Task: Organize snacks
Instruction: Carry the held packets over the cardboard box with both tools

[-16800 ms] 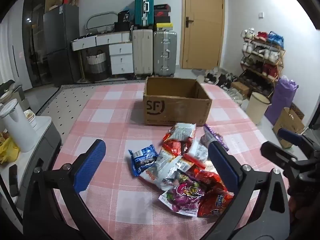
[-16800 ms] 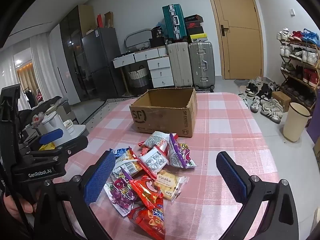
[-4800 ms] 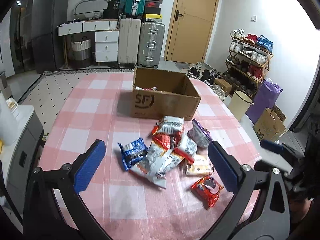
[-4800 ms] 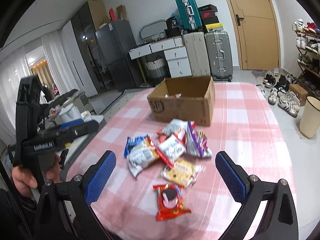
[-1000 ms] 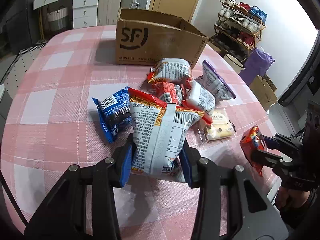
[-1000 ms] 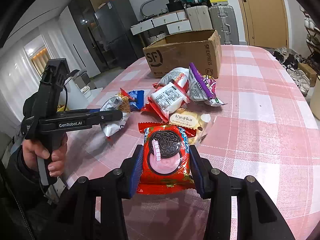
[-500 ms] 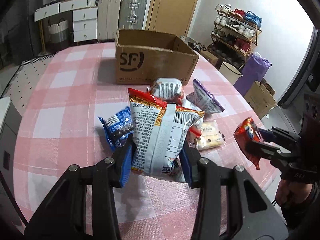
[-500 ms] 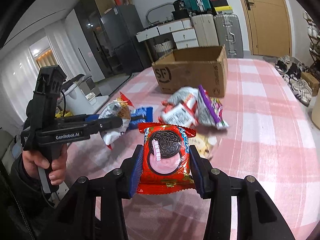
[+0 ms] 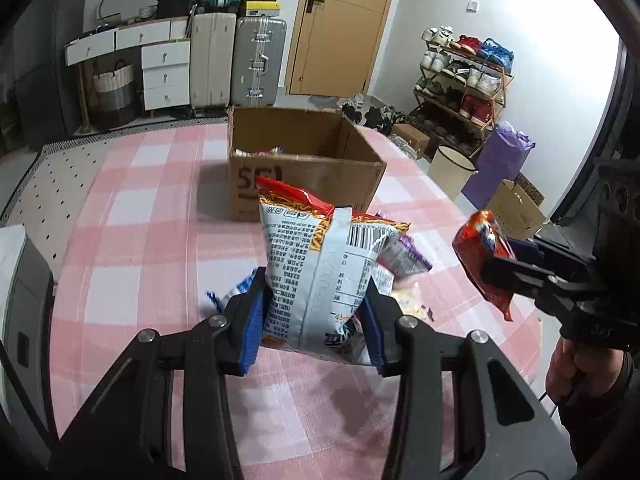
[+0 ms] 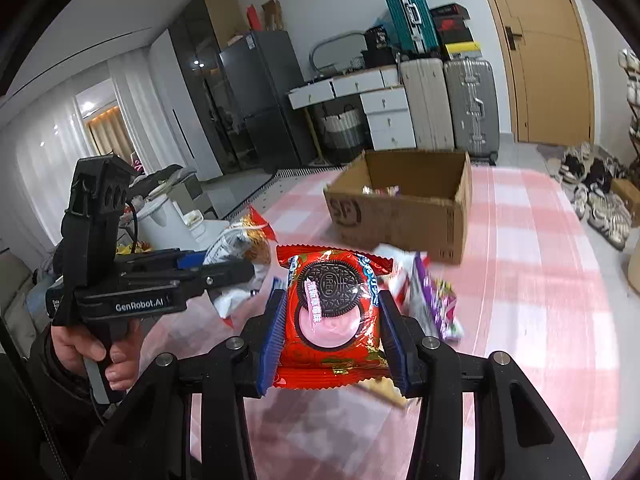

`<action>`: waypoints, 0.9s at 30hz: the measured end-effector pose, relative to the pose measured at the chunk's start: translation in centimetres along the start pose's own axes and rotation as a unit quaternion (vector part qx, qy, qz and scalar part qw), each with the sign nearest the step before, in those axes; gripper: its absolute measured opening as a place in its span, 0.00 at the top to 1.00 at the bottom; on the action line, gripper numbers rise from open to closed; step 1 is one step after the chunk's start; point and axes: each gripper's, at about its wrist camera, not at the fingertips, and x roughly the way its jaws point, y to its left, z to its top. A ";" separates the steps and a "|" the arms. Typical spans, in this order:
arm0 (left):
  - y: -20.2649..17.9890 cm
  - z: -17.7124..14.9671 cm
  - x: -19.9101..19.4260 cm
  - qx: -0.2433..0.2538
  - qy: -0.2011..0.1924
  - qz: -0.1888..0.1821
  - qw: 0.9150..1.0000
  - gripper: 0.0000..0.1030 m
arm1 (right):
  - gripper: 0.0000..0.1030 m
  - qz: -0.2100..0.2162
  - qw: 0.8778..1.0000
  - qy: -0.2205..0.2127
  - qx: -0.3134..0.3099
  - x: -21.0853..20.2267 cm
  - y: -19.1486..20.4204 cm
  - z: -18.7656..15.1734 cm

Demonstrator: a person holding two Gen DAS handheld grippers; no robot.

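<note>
My left gripper is shut on a white and red noodle snack bag and holds it above the pink checked table. My right gripper is shut on a red Oreo packet, also lifted; it shows at the right in the left wrist view. The open cardboard box stands ahead of both, with a few snacks inside. Loose snacks remain on the table: a purple bag and others, partly hidden behind the held packets.
A white appliance stands on a side unit left of the table. Suitcases, drawers and a door stand beyond the far edge. A shoe rack, a bin and a purple bag are on the floor to the right.
Both grippers have risen higher and moved forward toward the box, each still holding its packet. The snack pile now sits lower and more hidden.
</note>
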 end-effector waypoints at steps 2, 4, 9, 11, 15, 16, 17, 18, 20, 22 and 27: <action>0.0 0.8 -0.5 0.003 -0.005 0.000 1.000 0.62 | 0.57 0.001 1.000 -0.008 -0.007 -0.2 0.2 1.1; -0.2 1.5 -0.8 0.008 -0.011 0.000 1.000 0.62 | 0.57 0.001 1.000 -0.016 -0.014 -0.4 0.4 2.1; -0.2 3.9 -1.9 0.015 -0.024 -0.001 1.000 0.62 | 0.57 0.000 0.999 -0.027 -0.027 -0.4 0.5 4.6; -0.1 5.0 -2.1 0.019 -0.030 0.000 0.999 0.62 | 0.57 -0.002 0.999 -0.032 -0.032 -0.3 0.5 5.7; 0.1 6.7 -2.0 0.017 -0.034 -0.001 0.999 0.62 | 0.57 -0.002 0.998 -0.045 -0.040 -0.4 0.5 7.8; 0.1 7.1 -1.8 0.017 -0.033 -0.001 0.999 0.62 | 0.57 -0.002 0.998 -0.048 -0.044 -0.3 0.5 8.4; 0.3 7.5 -1.7 0.016 -0.032 0.000 0.999 0.62 | 0.57 -0.002 0.998 -0.050 -0.046 -0.2 0.4 9.1; 0.4 7.9 -1.4 0.016 -0.031 0.000 0.999 0.62 | 0.57 -0.002 0.998 -0.051 -0.048 -0.1 0.3 9.5; 0.6 8.9 -1.1 0.012 -0.030 0.000 0.999 0.62 | 0.57 -0.001 0.997 -0.051 -0.049 0.5 0.1 10.7; 0.2 9.6 -0.4 0.012 -0.029 -0.001 0.999 0.62 | 0.56 -0.002 0.998 -0.050 -0.050 1.0 -0.1 11.6; 0.3 12.9 1.6 0.008 -0.030 0.000 1.000 0.62 | 0.56 -0.005 0.998 -0.047 -0.050 2.6 -1.0 13.9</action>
